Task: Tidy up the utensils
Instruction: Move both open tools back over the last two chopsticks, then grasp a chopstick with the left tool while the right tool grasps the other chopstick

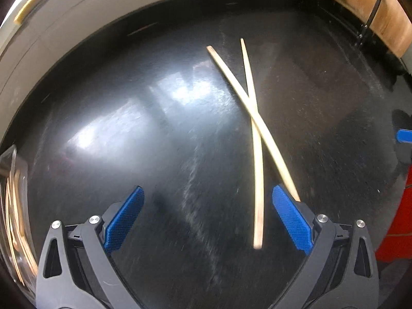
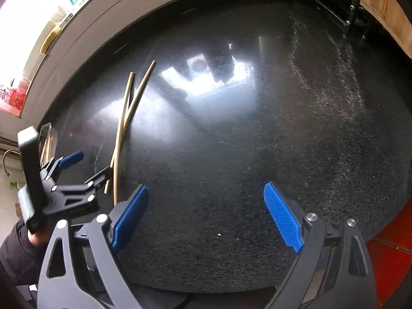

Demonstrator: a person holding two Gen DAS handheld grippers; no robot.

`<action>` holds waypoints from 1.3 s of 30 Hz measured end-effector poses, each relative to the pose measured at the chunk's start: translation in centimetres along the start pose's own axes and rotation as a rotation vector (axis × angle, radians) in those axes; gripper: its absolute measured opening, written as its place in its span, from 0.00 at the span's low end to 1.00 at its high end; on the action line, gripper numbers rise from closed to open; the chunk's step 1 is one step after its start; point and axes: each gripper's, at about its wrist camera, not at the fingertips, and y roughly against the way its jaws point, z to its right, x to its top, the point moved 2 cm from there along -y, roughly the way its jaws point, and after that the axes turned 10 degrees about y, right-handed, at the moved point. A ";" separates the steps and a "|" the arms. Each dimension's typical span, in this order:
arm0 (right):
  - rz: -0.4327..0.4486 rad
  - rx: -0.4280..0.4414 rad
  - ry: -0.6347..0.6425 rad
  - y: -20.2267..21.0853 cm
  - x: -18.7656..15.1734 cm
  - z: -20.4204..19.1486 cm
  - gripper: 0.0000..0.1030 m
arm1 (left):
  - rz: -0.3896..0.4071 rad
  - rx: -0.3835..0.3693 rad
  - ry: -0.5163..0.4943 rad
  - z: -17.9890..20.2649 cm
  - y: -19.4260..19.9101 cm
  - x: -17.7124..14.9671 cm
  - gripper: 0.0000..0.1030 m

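Note:
Two pale wooden chopsticks (image 1: 253, 118) lie crossed on the black countertop (image 1: 154, 128), right of centre in the left wrist view. My left gripper (image 1: 206, 216) is open and empty; the near ends of the chopsticks lie close to its right finger. In the right wrist view the chopsticks (image 2: 126, 118) lie at the left, and the left gripper (image 2: 85, 164) shows open beside their near ends. My right gripper (image 2: 206, 213) is open and empty over bare counter. A clear glass container (image 1: 15, 219) holding several chopsticks stands at the far left.
A grey wall (image 1: 77, 25) borders the counter at the back. A wooden board in a black rack (image 1: 373, 18) stands at the back right. The glass container shows behind the left gripper (image 2: 47, 139). Red floor (image 2: 391, 257) lies past the counter's right edge.

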 end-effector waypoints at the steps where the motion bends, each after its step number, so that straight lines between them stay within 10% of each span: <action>1: 0.001 0.004 -0.001 0.1 0.0 0.2 0.86 | 0.002 -0.003 -0.003 0.3 -0.5 0.6 0.95; 9: -0.005 -0.036 0.105 0.0 0.6 0.4 0.86 | 0.047 -0.046 -0.043 2.3 -2.2 5.5 0.95; 26: -0.068 -0.113 0.929 -7.8 13.6 -5.7 0.86 | 0.017 -0.123 0.036 -2.0 -0.5 2.9 0.95; 39: -0.072 0.100 1.153 -12.1 20.6 -6.6 0.82 | 0.094 -0.114 -0.129 2.5 -1.9 5.0 0.95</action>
